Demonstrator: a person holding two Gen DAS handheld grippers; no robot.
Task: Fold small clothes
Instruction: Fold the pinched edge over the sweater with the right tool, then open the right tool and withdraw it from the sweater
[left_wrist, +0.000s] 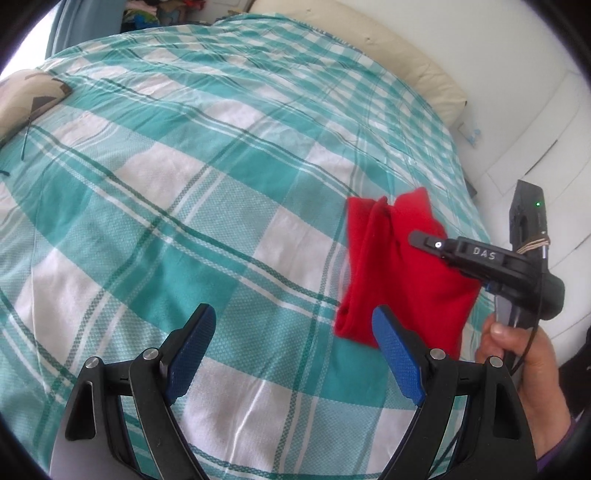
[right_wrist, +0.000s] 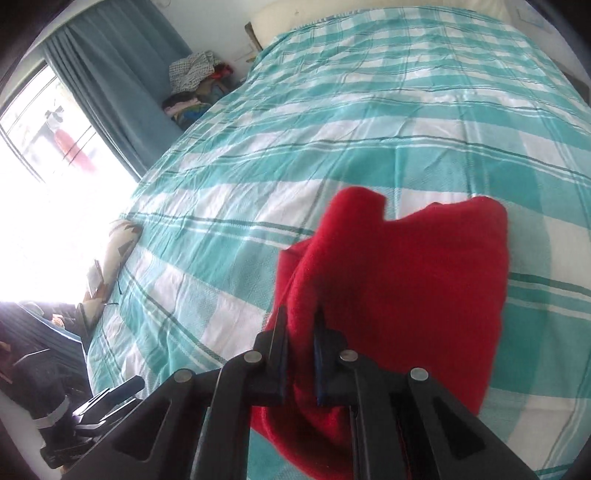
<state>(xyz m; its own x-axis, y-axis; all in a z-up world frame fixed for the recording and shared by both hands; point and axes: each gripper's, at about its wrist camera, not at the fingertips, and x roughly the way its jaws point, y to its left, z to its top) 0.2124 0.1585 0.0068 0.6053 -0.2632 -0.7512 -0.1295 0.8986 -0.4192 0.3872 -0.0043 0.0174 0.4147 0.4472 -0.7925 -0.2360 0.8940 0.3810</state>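
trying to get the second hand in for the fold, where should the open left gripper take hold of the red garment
Probably the free lower-left corner of the red garment, coming in from its left side. The right gripper already pinches the garment's right part, and the left gripper stands open just beside that corner over the checked bedspread.

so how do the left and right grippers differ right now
The left gripper has its fingers spread wide with nothing between them; the right gripper is shut on the red garment. The left hangs over bare checked bedcover; the right holds cloth lifted. Both have black frames and blue pads.
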